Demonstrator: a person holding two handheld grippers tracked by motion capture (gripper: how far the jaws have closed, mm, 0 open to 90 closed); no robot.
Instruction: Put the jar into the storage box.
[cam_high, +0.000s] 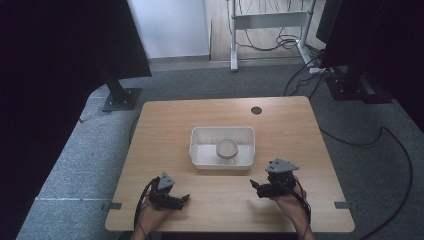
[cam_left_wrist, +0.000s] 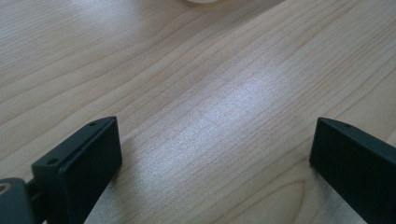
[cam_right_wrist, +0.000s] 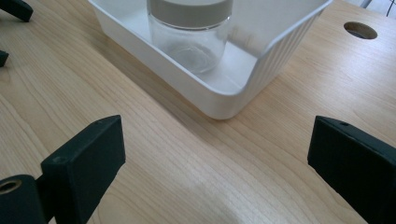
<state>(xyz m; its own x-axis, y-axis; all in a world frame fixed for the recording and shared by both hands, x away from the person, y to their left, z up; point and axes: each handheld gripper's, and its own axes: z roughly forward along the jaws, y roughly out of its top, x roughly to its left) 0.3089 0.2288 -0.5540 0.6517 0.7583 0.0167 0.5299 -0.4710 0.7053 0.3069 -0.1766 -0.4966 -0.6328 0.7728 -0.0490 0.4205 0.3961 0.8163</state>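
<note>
A white rectangular tray (cam_high: 220, 163) sits at the middle of the wooden table (cam_high: 165, 135). Inside it, toward its right, stands a clear glass jar (cam_high: 227, 148) with a pale lid. My left gripper (cam_high: 185, 199) rests near the front edge, left of the tray, open and empty. In the left gripper view it (cam_left_wrist: 212, 154) is spread wide over bare wood. My right gripper (cam_high: 255, 187) lies front right of the tray, open, pointing left. In the right gripper view it (cam_right_wrist: 215, 140) faces a corner of the tray (cam_right_wrist: 275, 70), with the jar (cam_right_wrist: 189, 32) upright behind that wall.
A round cable hole (cam_high: 256, 110) is in the table's far right part. On the carpet stand a black stand base (cam_high: 121, 98) at the left and a white frame (cam_high: 270, 20) behind. Cables (cam_high: 395, 145) run along the right. The left gripper's fingers (cam_right_wrist: 16, 9) show at the upper left of the right gripper view.
</note>
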